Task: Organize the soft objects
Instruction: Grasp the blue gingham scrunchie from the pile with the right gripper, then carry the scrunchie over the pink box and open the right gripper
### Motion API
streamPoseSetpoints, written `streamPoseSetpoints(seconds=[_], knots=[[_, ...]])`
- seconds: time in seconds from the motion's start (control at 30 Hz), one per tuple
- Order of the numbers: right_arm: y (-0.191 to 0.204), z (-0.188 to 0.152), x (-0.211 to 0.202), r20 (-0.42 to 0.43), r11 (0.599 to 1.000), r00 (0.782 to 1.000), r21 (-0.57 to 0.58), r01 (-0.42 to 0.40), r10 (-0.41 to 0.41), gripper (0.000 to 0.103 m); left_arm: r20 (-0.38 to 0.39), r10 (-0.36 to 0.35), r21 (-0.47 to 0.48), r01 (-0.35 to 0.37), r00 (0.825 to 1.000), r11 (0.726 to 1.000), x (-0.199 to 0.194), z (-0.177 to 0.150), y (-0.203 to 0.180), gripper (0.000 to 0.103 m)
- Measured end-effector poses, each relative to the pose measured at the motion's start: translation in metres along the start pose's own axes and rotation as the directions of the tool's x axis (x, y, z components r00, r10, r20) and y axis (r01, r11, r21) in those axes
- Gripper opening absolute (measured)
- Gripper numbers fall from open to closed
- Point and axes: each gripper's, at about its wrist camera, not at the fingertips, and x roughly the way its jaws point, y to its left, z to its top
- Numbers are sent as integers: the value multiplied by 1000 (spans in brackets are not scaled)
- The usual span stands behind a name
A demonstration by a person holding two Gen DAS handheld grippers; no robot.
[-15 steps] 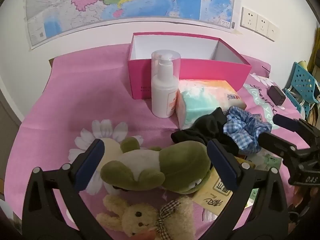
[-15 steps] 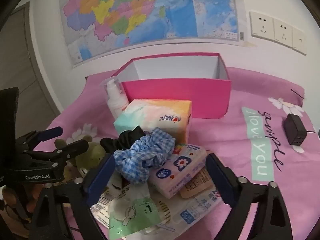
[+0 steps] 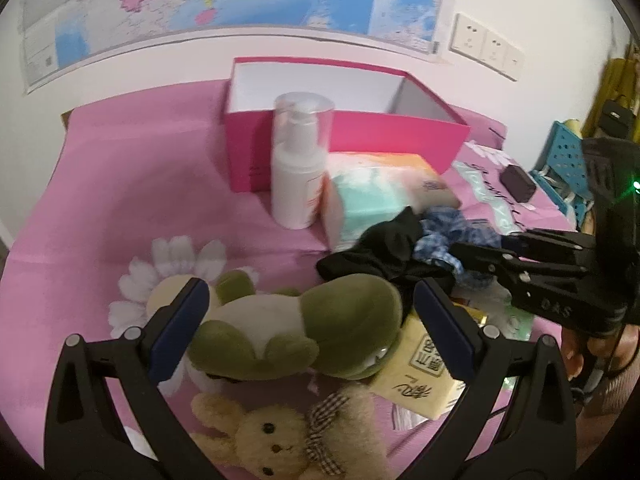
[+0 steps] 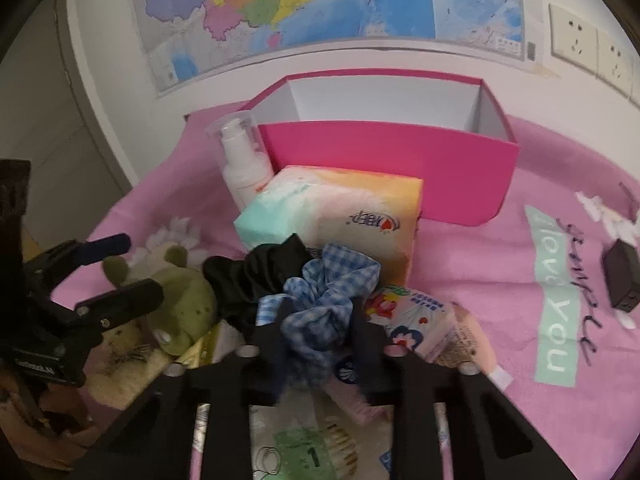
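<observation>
Between the right gripper's (image 4: 320,326) fingers, the blue checked scrunchie (image 4: 326,300) is pinched: the pads have closed on its lower folds while it lies atop the pile at the near edge of the pink-covered worktop (image 4: 472,248), touching a black scrunchie (image 4: 256,276) on its left. Just left of that heap, the green frog plush (image 3: 304,328) lies on its side between the left gripper's (image 3: 308,328) fingers, which stand wide apart on either side of it without pressing; a tan bunny plush (image 3: 280,440) lies nearer the camera. Judging by the pink box (image 4: 384,160) at the back, whose visible inside looks empty, sorting has barely begun: every soft thing seems yet to go in. A tissue pack (image 4: 340,216) and a pump bottle (image 3: 298,168) stand directly between the pile and the box, so anything carried over probably must be lifted above them. Flat packets (image 4: 412,316) under the scrunchies could be dragged along. A black charger (image 4: 622,276) sits well apart to the right.
</observation>
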Motion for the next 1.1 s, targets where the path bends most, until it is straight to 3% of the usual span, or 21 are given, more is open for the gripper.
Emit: streamPoseSetpoints(seconds=[0.1, 0.23, 0.33, 0.43, 0.53, 0.63, 0.7, 0.77, 0.97, 1.1], knots=[[-7, 5, -12, 43, 999, 999, 29, -28, 26, 12, 18, -13, 44, 12, 1000, 999, -3, 4, -3, 96], [-11, 14, -30, 98, 998, 994, 43, -52, 47, 10, 137, -112, 70, 103, 984, 992, -12, 8, -14, 93], [-10, 22, -40, 129, 996, 989, 45, -81, 75, 10, 109, -175, 122, 161, 979, 979, -14, 14, -26, 89], [-8, 31, -51, 163, 993, 981, 38, -113, 105, 10, 96, -275, 176, 255, 957, 951, -13, 21, -41, 89], [-3, 41, -60, 191, 990, 972, 16, -142, 137, 10, 50, -405, 178, 391, 913, 903, -8, 31, -50, 88], [2, 55, -64, 209, 988, 966, -13, -154, 153, 10, 53, -433, 171, 419, 900, 892, -8, 39, -54, 67], [3, 65, -65, 223, 987, 961, -35, -157, 160, 10, 59, -434, 176, 419, 899, 891, -7, 48, -57, 53], [2, 75, -63, 228, 987, 960, -41, -156, 162, 10, 66, -412, 180, 395, 909, 901, -6, 60, -56, 40], [-15, 109, -44, 234, 985, 957, -15, -172, 171, 11, 92, -337, 187, 316, 937, 930, 4, 99, -49, 23], [-34, 128, -25, 230, 984, 958, 19, -179, 170, 11, 90, -275, 203, 253, 957, 946, 21, 120, -52, 21]])
